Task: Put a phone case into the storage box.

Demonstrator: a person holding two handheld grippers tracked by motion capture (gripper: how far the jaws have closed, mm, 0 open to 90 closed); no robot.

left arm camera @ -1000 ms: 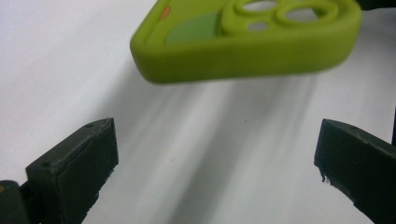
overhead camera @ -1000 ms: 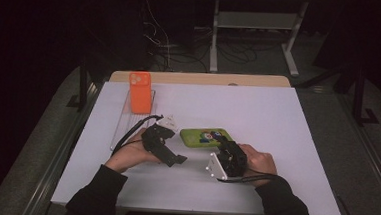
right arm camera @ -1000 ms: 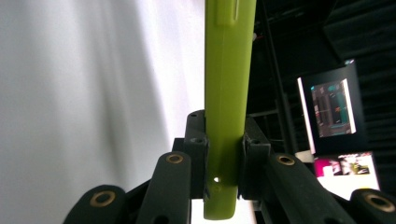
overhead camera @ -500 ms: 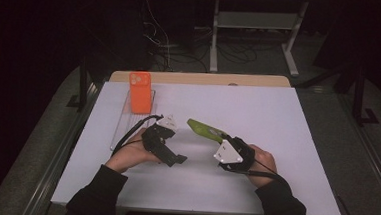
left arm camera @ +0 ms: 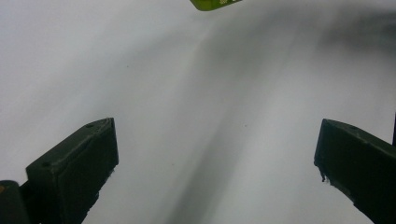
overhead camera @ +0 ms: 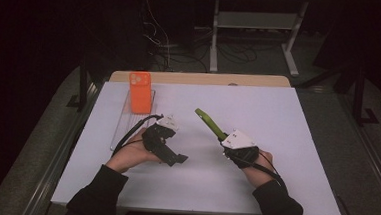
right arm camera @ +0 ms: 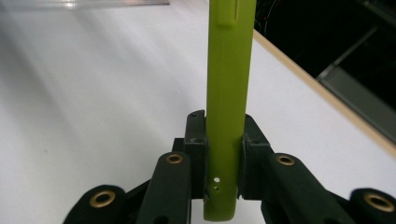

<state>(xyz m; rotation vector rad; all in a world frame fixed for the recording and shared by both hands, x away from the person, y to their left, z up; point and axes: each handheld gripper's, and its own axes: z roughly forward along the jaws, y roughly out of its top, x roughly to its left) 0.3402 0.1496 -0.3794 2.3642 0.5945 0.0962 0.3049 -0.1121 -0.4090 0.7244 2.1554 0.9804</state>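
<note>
A lime-green phone case [overhead camera: 207, 122] is off the table, tilted up and away to the left, with one end pinched in my right gripper [overhead camera: 222, 138]. In the right gripper view the case [right arm camera: 229, 93] stands edge-on, and the right gripper [right arm camera: 224, 135] is shut on its lower end. My left gripper [overhead camera: 175, 158] rests low over the white table to the left of it. Its jaws stand wide open with nothing between them in the left gripper view [left arm camera: 215, 158]. A corner of the green case [left arm camera: 212, 3] shows at the top of that view.
An orange phone case [overhead camera: 140, 92] stands upright on a clear plastic stand [overhead camera: 127, 128] at the back left of the white table top [overhead camera: 278, 118]. A wooden edge runs along the far side, with dark floor and cables beyond.
The green case lay flat on the table between the hands; now my right gripper has lifted it, turned it on edge and drawn it slightly right. The left gripper has stayed put.
</note>
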